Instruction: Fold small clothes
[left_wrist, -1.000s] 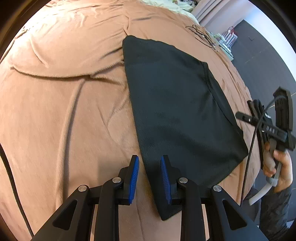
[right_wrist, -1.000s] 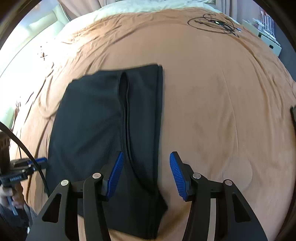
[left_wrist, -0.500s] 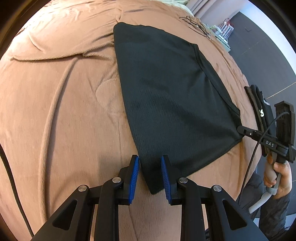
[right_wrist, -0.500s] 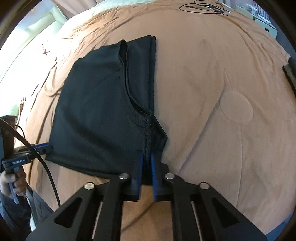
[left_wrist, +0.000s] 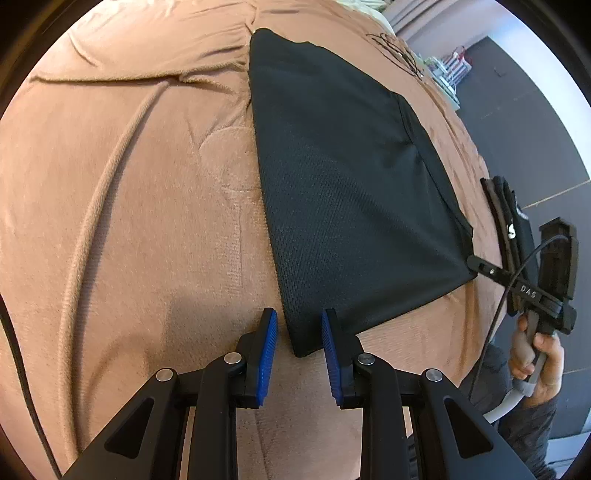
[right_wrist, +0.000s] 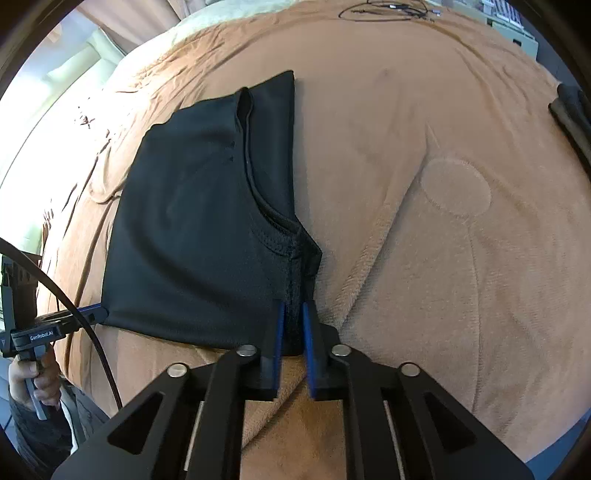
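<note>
A small black mesh garment (left_wrist: 343, 177) lies flat on a brown bedspread (left_wrist: 129, 206). It shows folded lengthwise in the right wrist view (right_wrist: 192, 229). My left gripper (left_wrist: 298, 325) is open, its blue pads on either side of the garment's near corner, which lies between them. My right gripper (right_wrist: 292, 314) is shut on the garment's other near corner, at the seam. It also shows in the left wrist view (left_wrist: 476, 263), nipping that corner. The left gripper shows at the left of the right wrist view (right_wrist: 98, 314).
A folded dark pile (left_wrist: 511, 218) lies at the bed's right edge, also seen in the right wrist view (right_wrist: 570, 110). A tangle of black cable (right_wrist: 388, 11) lies at the far side of the bed. A shelf stands beyond the bed (left_wrist: 447, 74).
My right gripper closed on the garment's corner and drew it toward me. The garment's near edge has slid back to the tips of my left pads, which stay open.
</note>
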